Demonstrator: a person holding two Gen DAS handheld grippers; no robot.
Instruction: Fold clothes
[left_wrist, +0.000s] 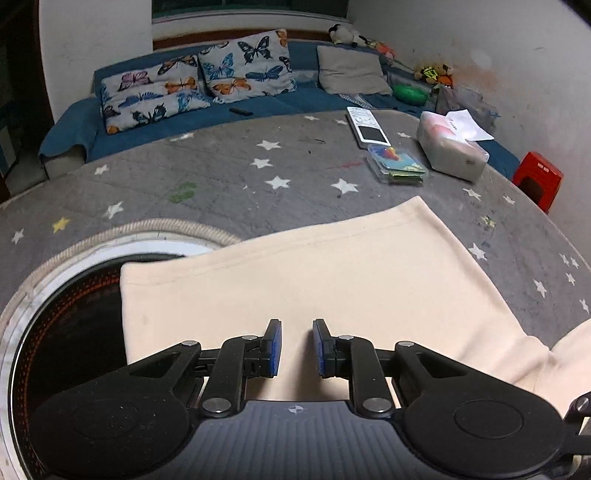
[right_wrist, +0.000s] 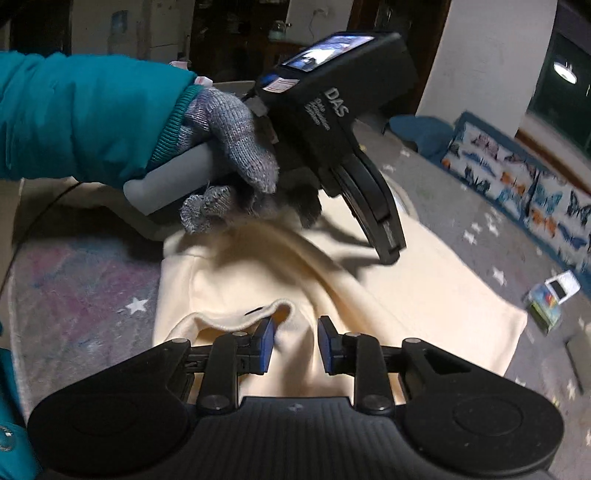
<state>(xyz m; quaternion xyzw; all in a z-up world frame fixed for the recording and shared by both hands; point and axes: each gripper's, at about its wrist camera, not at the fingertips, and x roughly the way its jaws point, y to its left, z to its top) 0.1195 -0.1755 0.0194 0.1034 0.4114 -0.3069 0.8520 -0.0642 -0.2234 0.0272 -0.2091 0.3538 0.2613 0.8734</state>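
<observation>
Left of the left gripper (left_wrist: 297, 347): dark round opening (left_wrist: 74, 314) in the star-print grey cover (left_wrist: 221, 177). Left gripper: jaws slightly apart, nothing between. Under and ahead of it: cream garment (left_wrist: 332, 266), spread flat. Beyond right: remote (left_wrist: 365, 127), tissue pack (left_wrist: 450, 147). Right gripper (right_wrist: 295, 345): jaws slightly apart over the garment's curled edge, possibly a collar; blurred.

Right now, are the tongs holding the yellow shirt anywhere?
No. Both the left tongs and right tongs stand open above the cream garment, gripping nothing.
</observation>
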